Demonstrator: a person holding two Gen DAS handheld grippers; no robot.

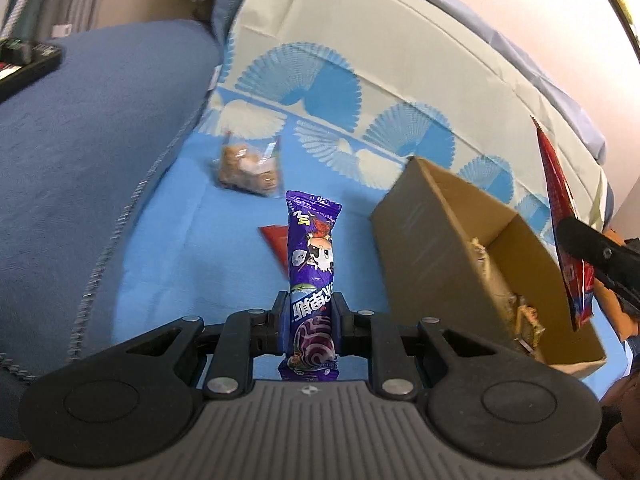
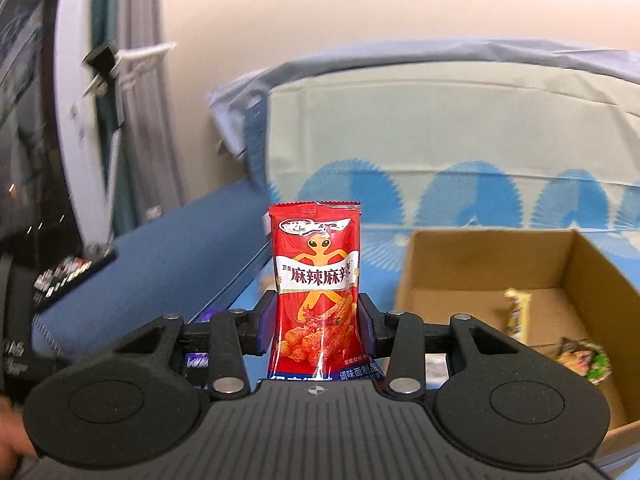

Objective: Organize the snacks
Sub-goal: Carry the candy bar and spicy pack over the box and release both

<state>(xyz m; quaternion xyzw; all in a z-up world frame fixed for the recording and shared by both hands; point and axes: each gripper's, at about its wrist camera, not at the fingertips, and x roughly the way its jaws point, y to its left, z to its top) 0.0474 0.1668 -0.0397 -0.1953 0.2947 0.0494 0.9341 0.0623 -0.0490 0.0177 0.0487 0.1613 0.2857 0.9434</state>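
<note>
Snacks are in both grippers: the left gripper (image 1: 311, 312) is clamped on a purple bar (image 1: 313, 256) standing upright, and the right gripper (image 2: 316, 320) pinches a red packet (image 2: 316, 280), also long axis up. The open box (image 2: 592, 276) lies to the right of both, nearer the right hand. A clear bag (image 1: 248, 168) and a red wrapper (image 1: 276, 240) lie on the blue sheet (image 1: 180, 240).

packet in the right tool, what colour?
Red snack packet with an orange alien figure; clearest in the right wrist view.

Cardboard box (image 1: 436, 240) right of clear snack bag (image 1: 250, 170), both on bedsheet (image 1: 192, 248)
</note>
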